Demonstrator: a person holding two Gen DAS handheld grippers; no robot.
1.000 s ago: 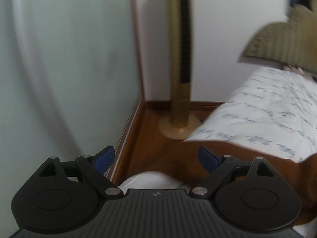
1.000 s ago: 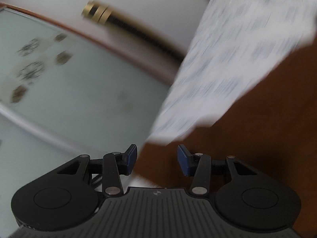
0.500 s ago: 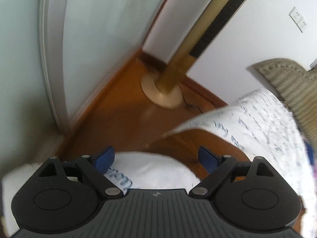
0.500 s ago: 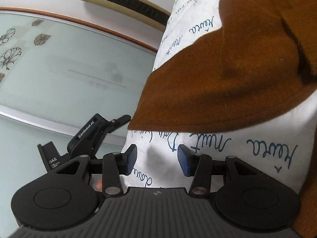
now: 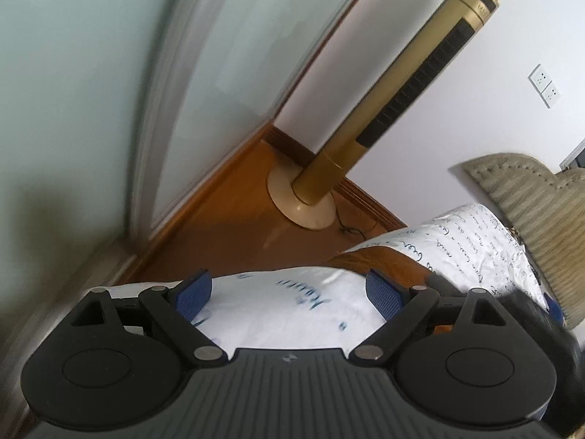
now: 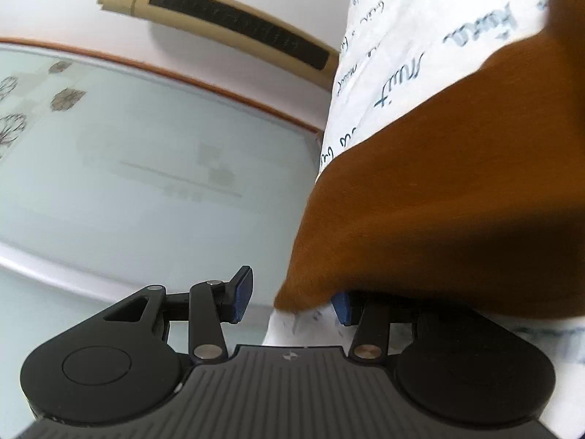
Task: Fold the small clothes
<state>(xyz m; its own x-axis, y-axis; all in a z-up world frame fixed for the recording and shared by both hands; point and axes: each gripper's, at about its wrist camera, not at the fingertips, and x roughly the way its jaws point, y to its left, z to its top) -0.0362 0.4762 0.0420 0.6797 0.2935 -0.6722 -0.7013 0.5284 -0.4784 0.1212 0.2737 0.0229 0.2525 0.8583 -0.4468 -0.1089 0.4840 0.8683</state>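
Observation:
A brown garment (image 6: 457, 190) lies on a white bed sheet with blue script (image 6: 413, 33). In the right wrist view its near corner (image 6: 303, 292) hangs between the open jaws of my right gripper (image 6: 292, 298); the right blue pad (image 6: 342, 307) sits under the cloth edge. In the left wrist view my left gripper (image 5: 289, 289) is open over the sheet (image 5: 292, 311). A strip of the brown garment (image 5: 391, 259) shows just beyond its right fingertip.
A gold tower fan (image 5: 398, 87) stands on the wooden floor (image 5: 226, 219) by the white wall. A frosted glass door (image 5: 109, 73) is at left. A beige headboard (image 5: 533, 197) rises at the far right. The fan also shows in the right wrist view (image 6: 219, 18).
Both grippers have moved in low over the bed edge. The right gripper has closed in on the brown garment's corner, which now lies between its jaws. The left camera swung and the sheet fills its jaws.

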